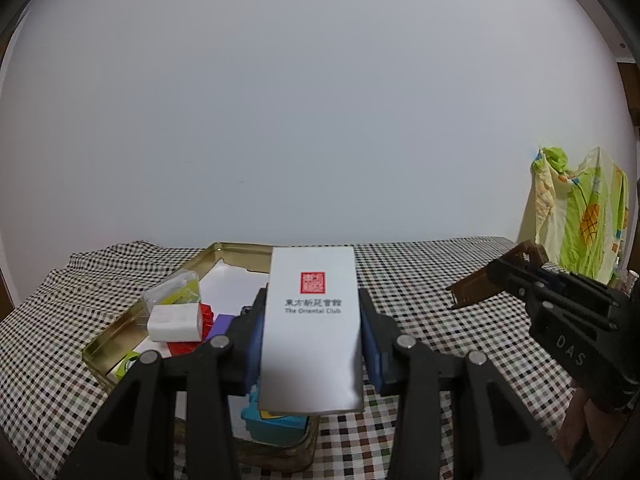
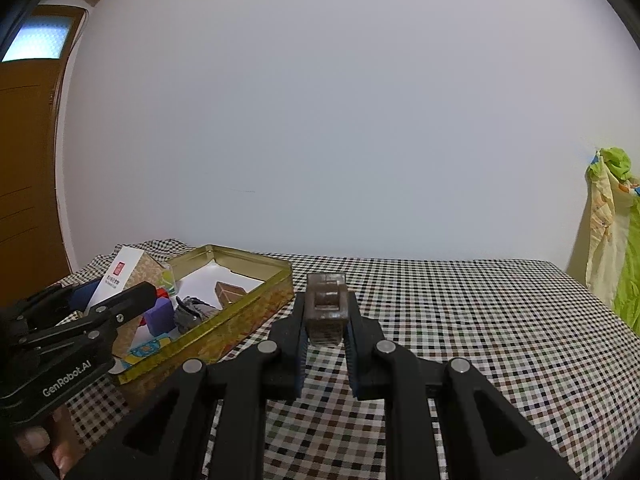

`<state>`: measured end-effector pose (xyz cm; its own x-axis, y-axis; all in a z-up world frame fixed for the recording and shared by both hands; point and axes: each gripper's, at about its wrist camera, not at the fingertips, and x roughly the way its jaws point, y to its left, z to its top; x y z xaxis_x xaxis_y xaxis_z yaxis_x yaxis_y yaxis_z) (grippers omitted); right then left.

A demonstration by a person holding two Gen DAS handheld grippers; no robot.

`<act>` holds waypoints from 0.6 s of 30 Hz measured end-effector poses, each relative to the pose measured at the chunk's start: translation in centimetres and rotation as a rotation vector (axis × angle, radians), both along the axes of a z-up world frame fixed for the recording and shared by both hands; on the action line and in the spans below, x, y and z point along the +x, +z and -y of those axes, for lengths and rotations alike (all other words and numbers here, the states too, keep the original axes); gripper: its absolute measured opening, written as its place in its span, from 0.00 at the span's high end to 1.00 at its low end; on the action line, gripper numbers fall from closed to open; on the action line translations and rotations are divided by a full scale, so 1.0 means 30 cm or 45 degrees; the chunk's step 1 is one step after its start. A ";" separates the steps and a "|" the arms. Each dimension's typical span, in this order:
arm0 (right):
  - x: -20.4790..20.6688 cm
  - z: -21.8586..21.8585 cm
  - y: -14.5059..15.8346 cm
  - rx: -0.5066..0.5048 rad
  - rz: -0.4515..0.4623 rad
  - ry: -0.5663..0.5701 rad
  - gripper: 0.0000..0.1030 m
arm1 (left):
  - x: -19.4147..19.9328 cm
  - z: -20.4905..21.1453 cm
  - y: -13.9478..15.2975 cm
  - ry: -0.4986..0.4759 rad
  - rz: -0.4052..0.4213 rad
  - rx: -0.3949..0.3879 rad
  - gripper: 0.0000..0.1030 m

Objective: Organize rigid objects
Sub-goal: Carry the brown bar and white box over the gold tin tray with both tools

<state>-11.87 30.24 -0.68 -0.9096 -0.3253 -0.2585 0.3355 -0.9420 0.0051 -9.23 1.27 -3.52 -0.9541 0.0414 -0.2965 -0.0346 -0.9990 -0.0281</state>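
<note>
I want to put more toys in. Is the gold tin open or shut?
Open. The gold tin has no lid on it, and a purple block and a brown block show inside.

- White box: a red square seal, a line of Chinese characters and below it "The Oriental Club".
- Right gripper: "DAS" on its black body.
- Left gripper: "GenRobot.AI" in white on its black body.
</note>
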 end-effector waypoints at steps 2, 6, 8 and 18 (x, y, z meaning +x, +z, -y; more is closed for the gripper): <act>0.009 0.007 0.001 -0.002 -0.002 0.008 0.83 | 0.004 0.006 0.001 0.005 -0.005 0.001 0.61; 0.029 0.018 0.006 -0.006 -0.003 0.024 0.83 | 0.006 0.019 -0.002 0.011 -0.007 0.009 0.61; 0.041 0.023 0.008 -0.006 -0.004 0.031 0.83 | 0.020 0.038 -0.005 0.018 -0.010 0.013 0.61; 0.067 0.064 0.014 -0.008 -0.003 0.084 0.83 | 0.026 0.069 -0.006 0.036 -0.013 0.037 0.61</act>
